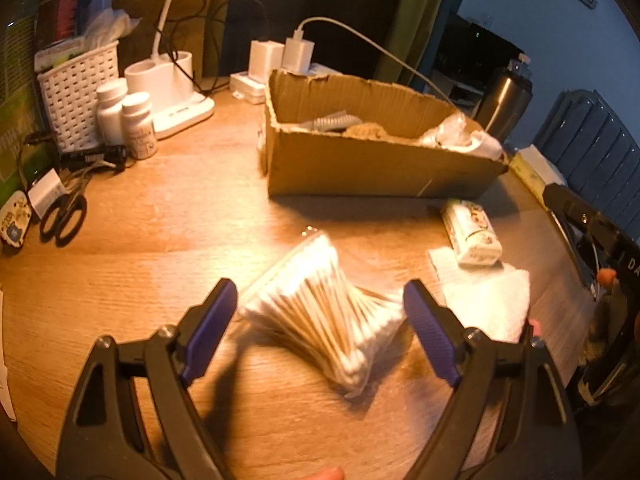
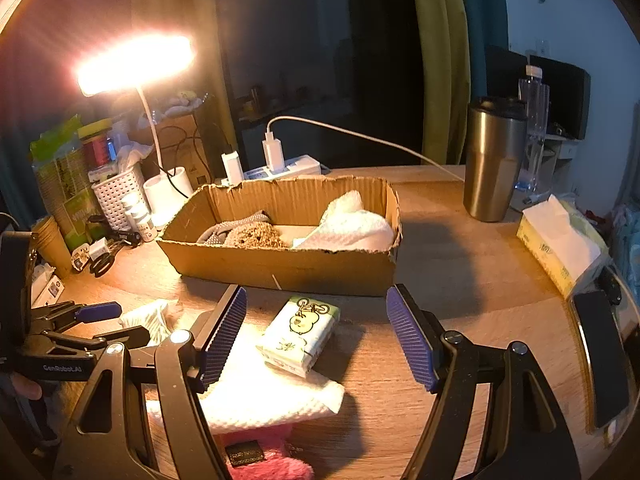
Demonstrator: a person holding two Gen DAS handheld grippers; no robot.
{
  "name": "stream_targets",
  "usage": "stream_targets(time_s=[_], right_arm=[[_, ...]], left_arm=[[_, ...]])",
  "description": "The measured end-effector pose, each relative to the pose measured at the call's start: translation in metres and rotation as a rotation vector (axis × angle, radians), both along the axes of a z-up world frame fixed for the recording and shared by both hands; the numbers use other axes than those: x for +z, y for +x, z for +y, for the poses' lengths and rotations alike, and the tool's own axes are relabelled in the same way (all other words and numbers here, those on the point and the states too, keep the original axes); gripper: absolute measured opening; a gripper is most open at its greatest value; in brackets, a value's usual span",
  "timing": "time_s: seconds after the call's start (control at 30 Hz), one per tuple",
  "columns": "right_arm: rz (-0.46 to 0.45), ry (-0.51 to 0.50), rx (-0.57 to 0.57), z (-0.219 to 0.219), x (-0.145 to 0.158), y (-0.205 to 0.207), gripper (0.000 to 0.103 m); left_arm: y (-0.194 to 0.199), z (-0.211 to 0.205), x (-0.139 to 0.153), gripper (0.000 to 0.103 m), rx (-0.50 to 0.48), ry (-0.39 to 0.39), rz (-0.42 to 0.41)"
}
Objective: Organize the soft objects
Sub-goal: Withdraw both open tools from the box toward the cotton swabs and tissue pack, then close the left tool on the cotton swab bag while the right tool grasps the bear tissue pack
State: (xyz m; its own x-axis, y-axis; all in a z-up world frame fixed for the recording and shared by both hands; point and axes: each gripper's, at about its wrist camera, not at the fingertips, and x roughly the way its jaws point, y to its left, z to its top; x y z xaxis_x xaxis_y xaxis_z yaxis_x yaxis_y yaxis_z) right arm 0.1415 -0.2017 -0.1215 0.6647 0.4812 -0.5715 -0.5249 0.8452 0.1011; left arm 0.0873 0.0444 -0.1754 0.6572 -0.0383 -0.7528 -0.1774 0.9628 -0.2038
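Observation:
A clear bag of cotton swabs (image 1: 316,316) lies on the wooden table, between the wide-apart purple pads of my left gripper (image 1: 320,292); the pads do not touch it. In the right wrist view a small green-and-white tissue pack (image 2: 300,334) rests partly on a folded white paper towel (image 2: 272,396), just ahead of my open right gripper (image 2: 316,294). A pink fluffy item (image 2: 264,462) lies under that gripper. Behind stands an open cardboard box (image 2: 280,268) holding a white towel (image 2: 352,224), a brown sponge (image 2: 256,236) and a grey cloth. The left gripper (image 2: 100,320) also shows at the left.
A steel tumbler (image 2: 496,160) and a tissue box (image 2: 560,248) stand right of the box; a phone (image 2: 600,356) lies at the table's right edge. At the left are a lit desk lamp (image 2: 136,60), a white basket (image 1: 76,92), pill bottles (image 1: 138,124) and scissors (image 1: 64,216).

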Motion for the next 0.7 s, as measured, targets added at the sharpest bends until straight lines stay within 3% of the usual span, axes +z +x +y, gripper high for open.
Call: stream_targets(time_s=[0.2,0.43,0.57,0.7], right_arm=[[0.006,0.003,0.003,-0.002,-0.004,0.001,0.076],[0.032,0.002,-0.006,-0.002,-0.012,0.008,0.076],[0.051,-0.009,0.004,0.006,-0.017,0.011,0.076],[0.079,-0.011,0.006,0.014,-0.023,0.018,0.076]], left_arm=[[0.01,-0.007,-0.009,0.086,-0.006,0.058,0.03],[0.004,-0.005,-0.004,0.086,-0.073,0.247,0.021],[-0.006,0.013,0.004,0.086,-0.052,0.254,0.014],[-0.012,0.023,0.018,0.086,-0.044,0.145,-0.02]])
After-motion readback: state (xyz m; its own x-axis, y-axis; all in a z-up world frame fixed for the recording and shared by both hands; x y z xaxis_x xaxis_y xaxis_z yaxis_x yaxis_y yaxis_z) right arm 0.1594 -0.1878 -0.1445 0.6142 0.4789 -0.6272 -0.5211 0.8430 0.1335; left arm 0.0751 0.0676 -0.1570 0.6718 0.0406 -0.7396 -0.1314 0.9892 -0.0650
